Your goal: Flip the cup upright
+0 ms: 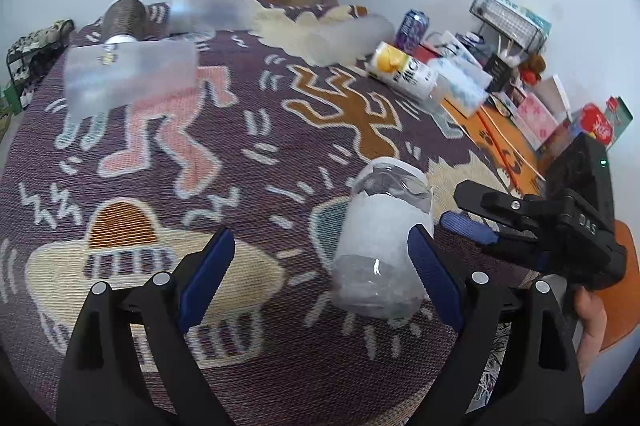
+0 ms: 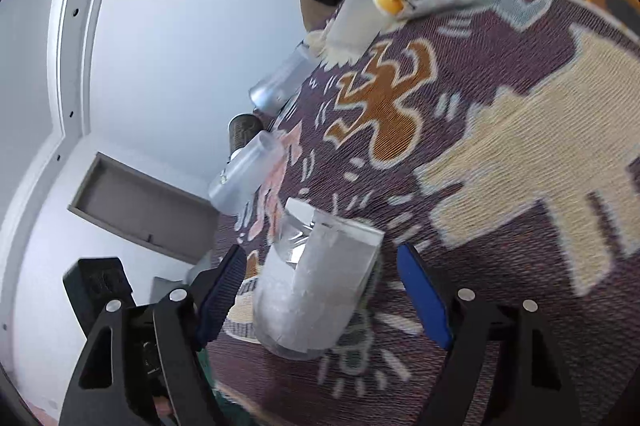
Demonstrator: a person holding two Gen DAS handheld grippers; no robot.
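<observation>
Lying on patterned rug (image 1: 248,146), frosted plastic cup (image 1: 380,246) sits between spread right gripper (image 2: 320,294) fingers, touching left gripper (image 1: 324,266) right finger; both open.

From your left wrist camera, the cup (image 1: 382,240) stands on the patterned rug (image 1: 248,146), between your left gripper (image 1: 324,266) fingers and against the right one. Your right gripper (image 1: 476,222) sits at 3 o'clock of the cup. A lying bottle (image 1: 404,70) is at 12 o'clock, far back; a frosted container (image 1: 132,78) lies at 10 o'clock.
</observation>
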